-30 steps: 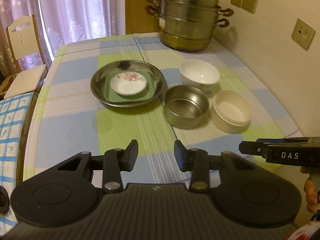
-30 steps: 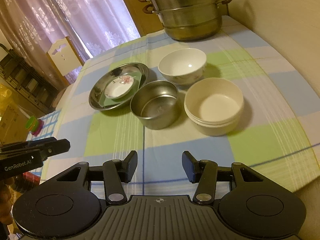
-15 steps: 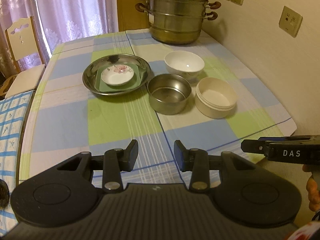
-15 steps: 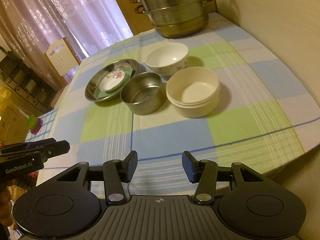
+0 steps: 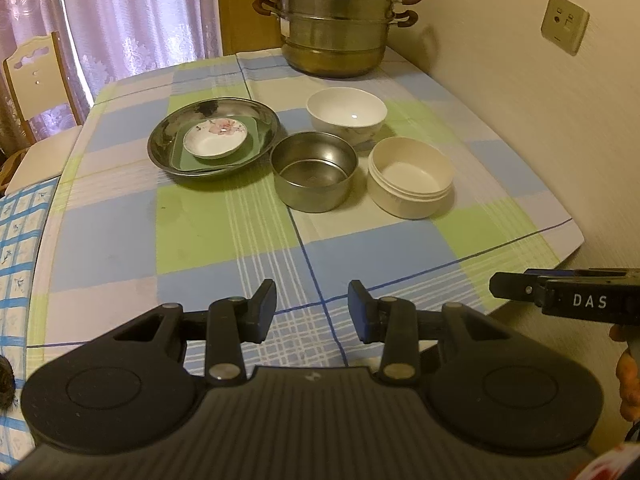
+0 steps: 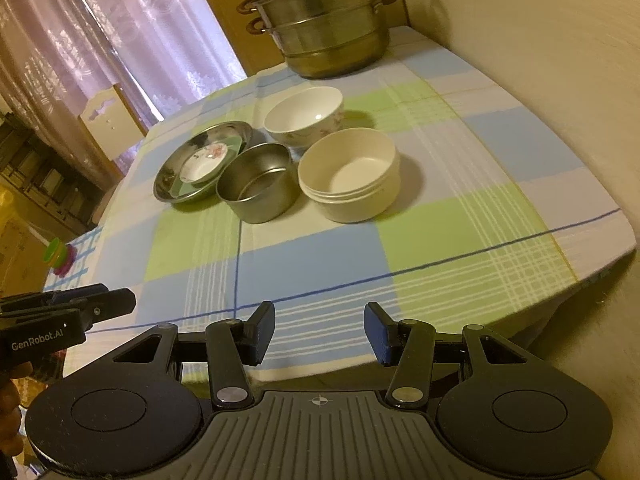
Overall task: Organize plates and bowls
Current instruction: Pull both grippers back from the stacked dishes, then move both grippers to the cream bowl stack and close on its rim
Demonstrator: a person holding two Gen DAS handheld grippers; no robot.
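Observation:
A steel plate (image 5: pixel 168 142) (image 6: pixel 170 178) holds a green square dish (image 5: pixel 252 148) and a small white flowered saucer (image 5: pixel 214 142) (image 6: pixel 200 164). To its right stand a steel bowl (image 5: pixel 314 176) (image 6: pixel 256 188), a white china bowl (image 5: pixel 346 114) (image 6: pixel 304 114) and a stack of cream bowls (image 5: pixel 410 176) (image 6: pixel 350 174). My left gripper (image 5: pixel 312 312) is open and empty over the table's near edge. My right gripper (image 6: pixel 319 330) is open and empty, also at the near edge; it shows at the right of the left wrist view (image 5: pixel 516 286).
A stacked steel steamer pot (image 5: pixel 334 20) (image 6: pixel 320 20) stands at the far end of the checked tablecloth (image 5: pixel 224 224). A wall with sockets (image 5: pixel 564 22) runs along the right. A chair (image 5: pixel 36 76) and curtains stand at the far left.
Both grippers have drawn back toward the near edge of the table, so the dishes look farther away. Both stayed open. No dish moved.

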